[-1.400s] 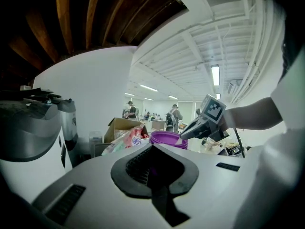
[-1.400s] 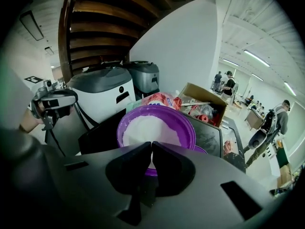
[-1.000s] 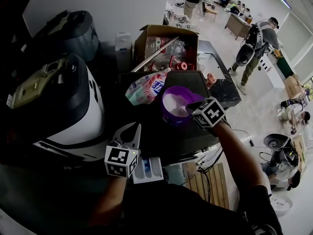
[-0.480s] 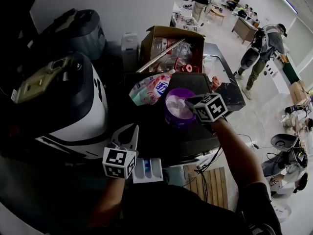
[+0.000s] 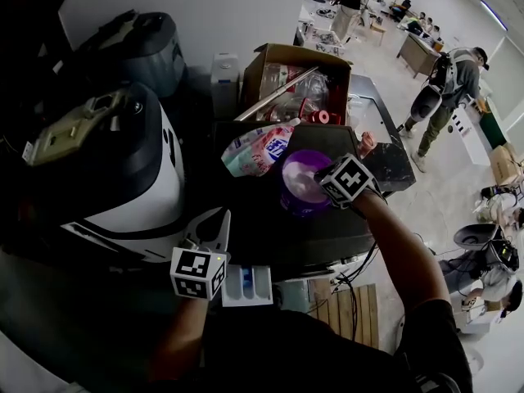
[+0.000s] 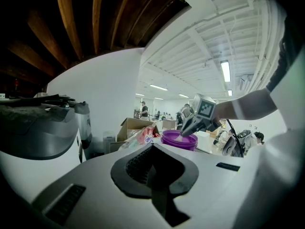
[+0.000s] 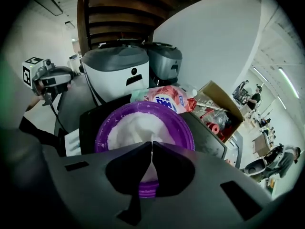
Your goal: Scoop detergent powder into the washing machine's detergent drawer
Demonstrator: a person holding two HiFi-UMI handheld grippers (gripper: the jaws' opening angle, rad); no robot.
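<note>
While right gripper (image 7: 152, 146) pinches scoop (image 6: 179, 138) | purple powder tub (image 5: 298, 205) directly beneath

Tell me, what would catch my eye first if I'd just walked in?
The purple tub heaped with white powder on the dark top in the middle stands out most. The right gripper, topped by a black-and-white marker cube, dips into it, fingers pinched on what looks like a small pale scoop. Lower left in the head view, a white detergent drawer sits open.
</note>
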